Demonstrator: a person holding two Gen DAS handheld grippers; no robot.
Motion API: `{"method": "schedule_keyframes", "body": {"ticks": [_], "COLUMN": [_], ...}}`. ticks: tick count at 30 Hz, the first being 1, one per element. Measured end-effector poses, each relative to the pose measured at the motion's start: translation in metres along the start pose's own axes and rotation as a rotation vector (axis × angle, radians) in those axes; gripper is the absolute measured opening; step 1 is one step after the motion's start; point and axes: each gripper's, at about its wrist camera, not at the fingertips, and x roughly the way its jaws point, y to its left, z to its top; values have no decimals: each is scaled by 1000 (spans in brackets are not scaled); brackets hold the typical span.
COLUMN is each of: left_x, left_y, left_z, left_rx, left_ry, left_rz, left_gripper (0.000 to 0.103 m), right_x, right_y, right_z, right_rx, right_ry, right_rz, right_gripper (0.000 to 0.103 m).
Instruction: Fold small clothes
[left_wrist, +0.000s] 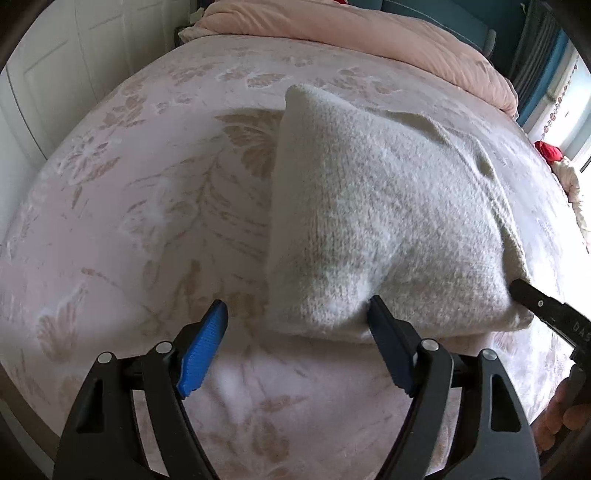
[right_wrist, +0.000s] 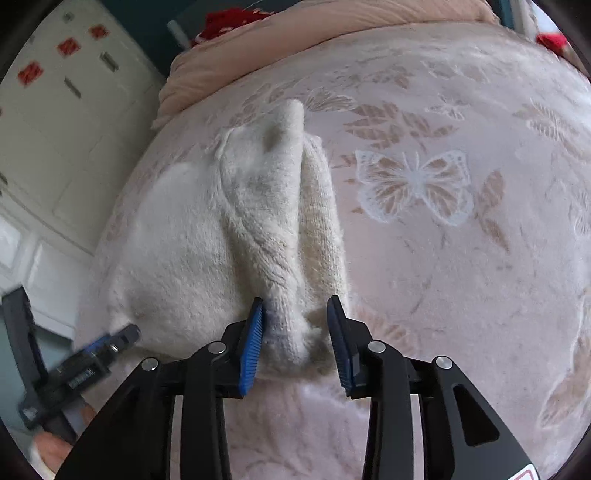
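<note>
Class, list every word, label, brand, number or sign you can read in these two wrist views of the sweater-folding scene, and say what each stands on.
"DAS", pale raised letters cut off by the frame edge, on the black finger of the right gripper, seen in the left wrist view.
A white label with dark print on the left gripper, seen in the right wrist view: too blurred to read.
A red-edged sticker at the bottom corner of the right wrist view: cut off, unreadable.
The cream sweater shows no text.
</note>
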Motion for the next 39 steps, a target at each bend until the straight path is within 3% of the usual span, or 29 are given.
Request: {"method": "schedule_keyframes", "body": {"ticks": [3, 6, 11, 13, 16, 25, 39], "left_x": [-3, -17, -39, -47, -61, -88, -95], "left_y": [-3, -11, -18, -21, -28, -35, -35], "left_z": [-2, -6, -17, -24, -36, -82, -121], "left_rx": [-2, 35, 63, 62, 76, 79, 86], "left_ry": [2, -20, -54, -69, -109, -181, -190], "left_rz": [14, 48, 66, 74, 103, 154, 204], "left_gripper": [76, 74, 75, 79, 86, 86, 86], "right_x": [8, -12, -51, -61, -70, -94, -99], "right_y": [-1, 0, 19, 23, 26, 36, 43], "right_z": [-5, -6, -30, -44, -66, -113, -146], "right_rx": [-25, 8, -61, -61, -72, -94, -125], "right_ry": [15, -9, -85, -105, -118, -238, -238], "right_rz": [-52, -52, -113, -139, -168, -263, -293], "right_gripper": [49, 49, 51, 61, 65, 83, 86]}}
